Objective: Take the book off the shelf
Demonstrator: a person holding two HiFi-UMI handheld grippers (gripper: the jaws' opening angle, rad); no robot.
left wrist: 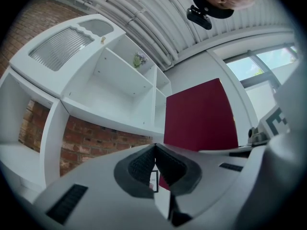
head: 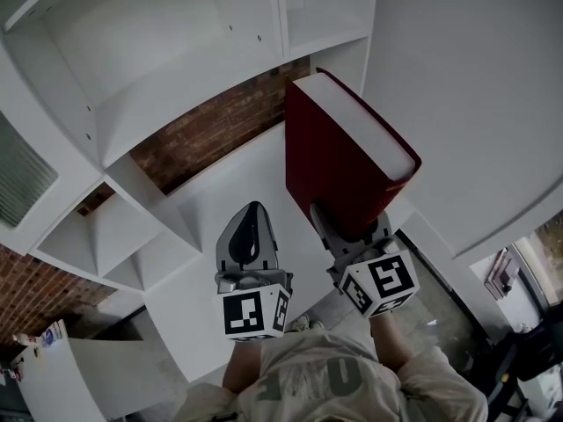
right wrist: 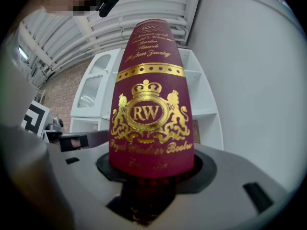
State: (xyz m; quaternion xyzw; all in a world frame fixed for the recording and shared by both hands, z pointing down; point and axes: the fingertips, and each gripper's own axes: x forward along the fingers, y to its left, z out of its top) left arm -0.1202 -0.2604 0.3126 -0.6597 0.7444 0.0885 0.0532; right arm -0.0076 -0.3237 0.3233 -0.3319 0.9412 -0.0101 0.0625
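Left gripper (head: pixel 252 214), 6 o'clock in the head view: jaws closed together, nothing held. Right gripper (head: pixel 345 233), 5 o'clock: jaws clamped on the lower end of the red book (head: pixel 339 143), which stands upright. White shelf (head: pixel 167 51), 11 o'clock, beyond the book. Brick wall (head: pixel 215 130) behind.

A: What is the cover of the book (right wrist: pixel 152 104) showing?
B: I'm seeing matt dark-red cloth with shiny gold stamping (right wrist: pixel 148 111); the page edges (head: pixel 369 121) are showing plain white paper.
A: And around it?
B: The shelf unit (head: pixel 176 60) is looking smooth and white, the brick wall (head: pixel 215 130) rough. On my left gripper (left wrist: pixel 154 147), the pads (left wrist: pixel 139 166) are showing black ribbed rubber.
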